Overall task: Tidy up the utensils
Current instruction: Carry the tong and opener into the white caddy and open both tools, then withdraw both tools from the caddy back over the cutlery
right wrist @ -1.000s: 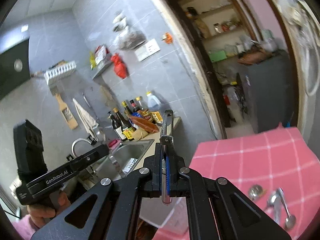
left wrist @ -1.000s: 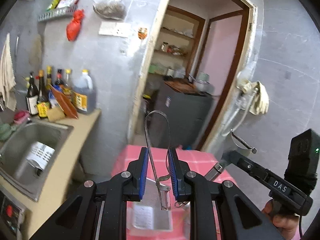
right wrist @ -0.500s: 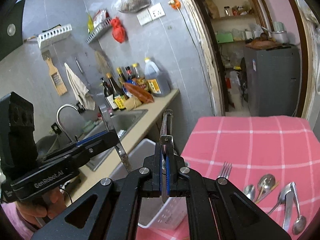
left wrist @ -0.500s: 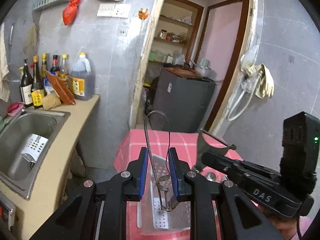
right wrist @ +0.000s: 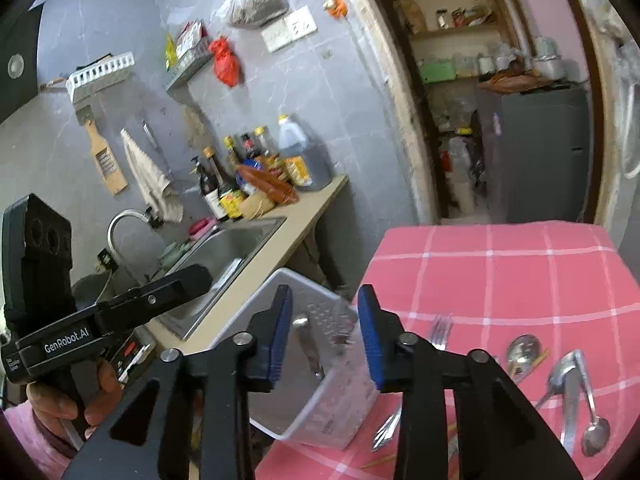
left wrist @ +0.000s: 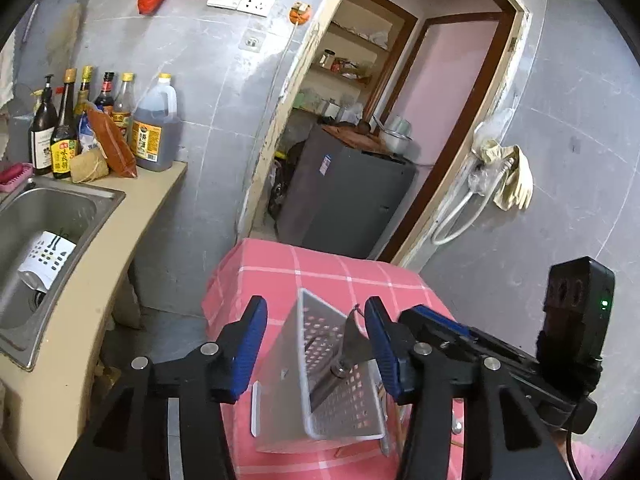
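**Both claws opened over the bin**

A perforated white bin [left wrist: 320, 392] is seen at the pink checked surface's [right wrist: 500, 264] edge nearest the sink [right wrist: 224, 252]; two metal utensils lie inside, w/ nothing gripped. Left claw [left wrist: 316, 332] & right claw [right wrist: 324, 332] have just been opening, jaws apart. Spoons [right wrist: 560, 384] and a fork [right wrist: 438, 330] lie beside the bin.

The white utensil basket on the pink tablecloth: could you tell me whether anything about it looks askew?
Yes. The basket sits at the table's corner, overhanging the cloth's edge toward the sink. A utensil lies slanted inside.
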`<move>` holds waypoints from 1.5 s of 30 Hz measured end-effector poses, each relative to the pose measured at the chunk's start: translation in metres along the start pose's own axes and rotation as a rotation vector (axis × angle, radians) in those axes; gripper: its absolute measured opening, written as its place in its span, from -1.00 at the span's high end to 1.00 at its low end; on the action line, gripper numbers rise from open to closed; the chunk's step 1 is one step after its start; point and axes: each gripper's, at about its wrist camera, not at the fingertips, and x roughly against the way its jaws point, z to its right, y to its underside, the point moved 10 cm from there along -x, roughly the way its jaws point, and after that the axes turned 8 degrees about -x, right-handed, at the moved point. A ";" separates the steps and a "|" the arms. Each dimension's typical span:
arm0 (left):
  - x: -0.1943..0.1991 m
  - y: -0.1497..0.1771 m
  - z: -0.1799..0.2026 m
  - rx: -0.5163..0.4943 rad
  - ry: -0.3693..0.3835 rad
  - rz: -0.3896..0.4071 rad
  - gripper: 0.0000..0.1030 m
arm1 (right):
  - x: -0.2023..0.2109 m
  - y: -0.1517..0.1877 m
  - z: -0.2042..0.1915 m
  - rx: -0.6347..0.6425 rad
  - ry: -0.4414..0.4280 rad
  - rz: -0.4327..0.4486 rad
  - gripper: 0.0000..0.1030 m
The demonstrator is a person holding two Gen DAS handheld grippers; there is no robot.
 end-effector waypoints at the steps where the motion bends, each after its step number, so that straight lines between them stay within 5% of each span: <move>1: 0.002 -0.001 0.000 -0.005 -0.011 0.003 0.00 | 0.007 -0.003 0.002 -0.002 0.009 0.025 0.21; 11: 0.027 -0.011 0.035 -0.114 -0.148 0.119 -0.81 | 0.095 -0.038 0.039 0.007 0.151 0.269 -0.64; 16: 0.033 -0.009 0.064 -0.138 -0.173 0.177 -0.97 | 0.145 -0.044 0.065 0.033 0.228 0.357 -0.95; 32: 0.008 0.046 0.158 -0.185 -0.130 0.202 -0.98 | 0.229 -0.008 0.161 -0.012 0.431 0.402 -0.97; 45: -0.078 0.116 0.181 -0.220 -0.095 -0.034 -0.98 | 0.182 0.059 0.251 -0.175 0.424 0.199 -0.97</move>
